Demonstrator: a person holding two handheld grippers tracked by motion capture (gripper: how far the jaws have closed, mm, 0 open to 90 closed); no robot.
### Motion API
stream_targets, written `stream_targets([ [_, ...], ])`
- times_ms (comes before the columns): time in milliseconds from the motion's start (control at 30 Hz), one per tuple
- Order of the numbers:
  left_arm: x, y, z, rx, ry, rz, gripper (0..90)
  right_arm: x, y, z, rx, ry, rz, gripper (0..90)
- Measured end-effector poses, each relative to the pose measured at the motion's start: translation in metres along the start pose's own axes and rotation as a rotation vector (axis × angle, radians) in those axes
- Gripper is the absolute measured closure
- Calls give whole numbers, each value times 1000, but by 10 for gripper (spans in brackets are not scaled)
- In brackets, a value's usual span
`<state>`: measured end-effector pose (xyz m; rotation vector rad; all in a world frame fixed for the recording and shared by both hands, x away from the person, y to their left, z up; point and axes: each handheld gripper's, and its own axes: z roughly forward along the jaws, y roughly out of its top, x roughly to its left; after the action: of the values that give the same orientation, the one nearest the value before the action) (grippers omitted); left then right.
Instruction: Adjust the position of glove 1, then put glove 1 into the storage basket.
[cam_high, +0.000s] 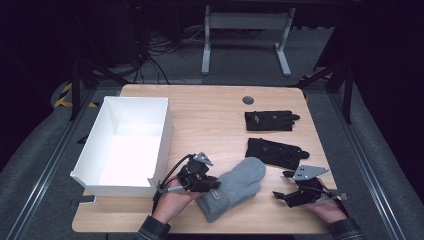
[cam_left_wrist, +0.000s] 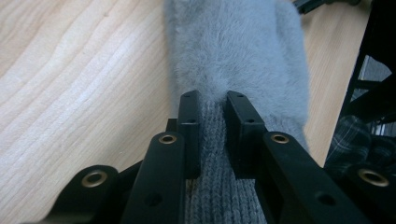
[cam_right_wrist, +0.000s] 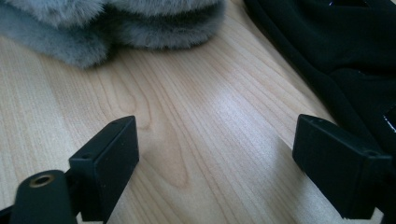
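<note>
A fluffy grey mitten (cam_high: 236, 186) lies on the wooden table (cam_high: 210, 115) near its front edge. My left gripper (cam_high: 214, 184) is shut on the mitten's knitted cuff (cam_left_wrist: 212, 154), with the furry part (cam_left_wrist: 236, 51) stretching away ahead of the jaws. My right gripper (cam_high: 281, 185) rests open on bare wood to the right of the mitten, its jaws wide apart with nothing between them (cam_right_wrist: 217, 154). In the right gripper view, the grey mitten (cam_right_wrist: 116, 23) lies ahead at the top left and a black glove (cam_right_wrist: 345, 51) at the top right.
Two black gloves (cam_high: 270, 120) (cam_high: 276, 151) lie on the right half of the table. A white open box (cam_high: 127, 145) stands at the left. A small grey round disc (cam_high: 248, 100) sits near the far edge. Dark floor and a white desk frame (cam_high: 245, 35) lie beyond.
</note>
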<state>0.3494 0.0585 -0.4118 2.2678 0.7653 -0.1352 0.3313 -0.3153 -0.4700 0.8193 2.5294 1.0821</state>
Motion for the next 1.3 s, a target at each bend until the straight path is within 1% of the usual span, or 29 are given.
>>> stream_targets([
  [67,-1,0,-2,-7,-4,-4,791,0,0,0,0,0,0,148],
  [133,-5,1,-11,-34,-21,-20,793,0,0,0,0,0,0,148],
  [167,-7,1,-15,-36,-31,-21,793,0,0,0,0,0,0,148],
  [200,-9,1,-19,-41,-31,-17,794,0,0,0,0,0,0,148],
  [267,-12,-2,-24,-37,-34,-30,794,0,0,0,0,1,0,148],
  [300,-13,-5,-26,-45,-35,-38,793,0,0,0,0,1,0,148],
  [367,-13,-11,-26,-43,-36,-51,793,0,0,0,0,1,0,148],
  [433,-10,-17,-21,-41,-15,-53,785,0,0,0,0,1,-1,148],
  [467,-10,-17,-21,-41,-15,-53,767,0,0,0,0,1,-1,148],
  [500,-10,-19,-17,-40,5,-30,725,0,0,0,0,0,-1,148],
  [533,-11,-19,-17,-41,17,-15,695,0,0,0,0,0,-1,148],
  [567,-11,-19,-17,-41,17,-15,657,0,0,0,0,0,-1,148],
  [600,-12,-17,-18,-51,30,2,657,0,0,0,0,0,-1,148],
  [633,-15,-15,-20,-65,45,23,574,0,0,0,0,0,-1,148],
  [700,-16,-11,-22,-80,44,45,498,0,0,0,0,0,-3,148],
  [733,-16,-9,-23,-92,45,64,460,0,0,0,0,1,-2,148],
  [767,-17,-8,-22,-99,51,83,426,0,0,1,0,0,-2,148],
  [800,-17,-6,-22,-104,63,94,403,0,0,1,-1,0,-2,148],
  [833,-18,-4,-20,-109,69,100,380,0,1,1,-1,-1,-2,148],
  [867,-18,-1,-19,-112,64,101,354,0,1,1,-1,-1,-1,148],
  [900,-19,1,-18,-105,58,102,342,0,1,1,0,-1,-2,147],
  [933,-19,4,-16,-100,58,115,335,0,1,1,0,-1,-1,148],
  [1000,-17,9,-12,-97,57,114,309,0,1,1,0,-2,-1,147],
  [1033,-15,11,-11,-90,65,120,308,0,1,1,0,-2,-1,147],
  [1067,-13,14,-8,-78,68,122,302,0,1,1,0,-2,-1,147],
  [1133,-10,17,-3,-80,60,126,265,0,1,1,0,-1,0,147],
  [1200,-9,21,3,-74,63,142,227,0,1,1,0,-2,-1,147],
  [1233,-9,23,6,-72,63,143,206,0,1,1,0,-2,-1,147],
  [1300,-9,27,13,-56,57,157,178,0,1,1,0,-2,-1,147],
])
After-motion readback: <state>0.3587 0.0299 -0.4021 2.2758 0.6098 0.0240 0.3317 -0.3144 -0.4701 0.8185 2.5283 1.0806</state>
